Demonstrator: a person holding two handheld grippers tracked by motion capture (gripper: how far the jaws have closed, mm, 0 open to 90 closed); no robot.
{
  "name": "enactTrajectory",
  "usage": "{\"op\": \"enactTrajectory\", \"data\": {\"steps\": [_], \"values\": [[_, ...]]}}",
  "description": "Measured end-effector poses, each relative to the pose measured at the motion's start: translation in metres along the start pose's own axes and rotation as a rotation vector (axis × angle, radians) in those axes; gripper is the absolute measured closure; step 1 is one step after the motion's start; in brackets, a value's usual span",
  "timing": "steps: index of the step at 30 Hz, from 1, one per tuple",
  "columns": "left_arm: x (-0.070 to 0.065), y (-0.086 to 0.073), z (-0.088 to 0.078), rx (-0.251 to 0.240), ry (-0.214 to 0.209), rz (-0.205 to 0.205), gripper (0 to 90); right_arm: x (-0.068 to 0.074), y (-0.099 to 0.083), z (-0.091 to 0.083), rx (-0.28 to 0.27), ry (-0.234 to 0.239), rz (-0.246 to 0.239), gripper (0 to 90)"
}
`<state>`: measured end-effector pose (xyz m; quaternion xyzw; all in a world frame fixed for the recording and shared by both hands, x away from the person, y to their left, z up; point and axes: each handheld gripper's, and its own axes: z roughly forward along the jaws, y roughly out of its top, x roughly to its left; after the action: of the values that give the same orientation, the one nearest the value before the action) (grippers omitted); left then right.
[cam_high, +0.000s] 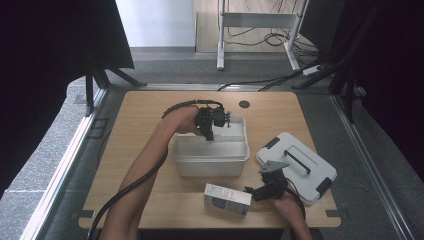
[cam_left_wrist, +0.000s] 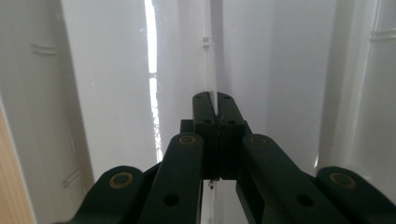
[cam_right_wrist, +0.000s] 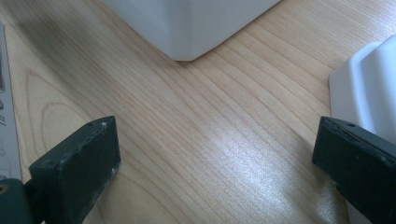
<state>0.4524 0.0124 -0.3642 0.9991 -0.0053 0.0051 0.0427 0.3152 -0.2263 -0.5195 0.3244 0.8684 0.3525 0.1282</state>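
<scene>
Two grippers on the go, so we'll take it camera by camera.

High view first: our left gripper (cam_high: 209, 131) hangs inside the open white bin (cam_high: 210, 159) in the middle of the wooden table (cam_high: 140, 120), up near its back wall. Our right gripper (cam_high: 252, 192) sits low at the front edge, just beside the small carton (cam_high: 226, 198), which lies flat in front of the bin. The bin's lid (cam_high: 295, 167) lies off to the right, handle up.

Left gripper view: the jaws are pressed together with nothing between them, and glossy white bin wall (cam_left_wrist: 116, 93) is all around.

Right gripper view: jaws spread wide over bare table (cam_right_wrist: 210, 140), with a bin corner (cam_right_wrist: 187, 28) ahead, the lid edge (cam_right_wrist: 369, 88) on one side and a sliver of the carton (cam_right_wrist: 7, 135) on the other. Nothing is held.

We reckon the carton is light, thin cardboard, so it'll dent if squeezed hard, and its printed faces look a bit slick. Best bet is pinching it across the short sides near the middle, gently. The bin itself looks stiff but smooth, so it could slide if bumped.
</scene>
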Motion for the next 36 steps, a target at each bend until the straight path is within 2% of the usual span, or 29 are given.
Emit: {"op": "enactTrajectory", "data": {"steps": [11, 18, 25, 29, 36], "values": [[-0.004, 0.002, -0.014, -0.005, 0.031, 0.005, 89.3, 0.0, 0.0, 0.0, -0.001, -0.002, -0.001, 0.2], [-0.007, -0.002, -0.037, -0.074, 0.033, -0.025, 89.2, 0.0, 0.0, 0.0, -0.002, 0.0, -0.001, 0.2], [-0.01, -0.01, -0.048, -0.074, 0.05, -0.097, 89.1, 0.0, 0.0, 0.0, -0.002, 0.001, 0.001, 0.2], [-0.008, -0.021, -0.049, -0.072, 0.041, -0.161, 89.0, 0.0, 0.0, 0.0, -0.002, 0.0, 0.0, 0.2], [-0.003, -0.045, -0.049, -0.053, 0.062, -0.282, 89.0, 0.0, 0.0, 0.0, -0.002, 0.001, -0.002, 0.3]]}}
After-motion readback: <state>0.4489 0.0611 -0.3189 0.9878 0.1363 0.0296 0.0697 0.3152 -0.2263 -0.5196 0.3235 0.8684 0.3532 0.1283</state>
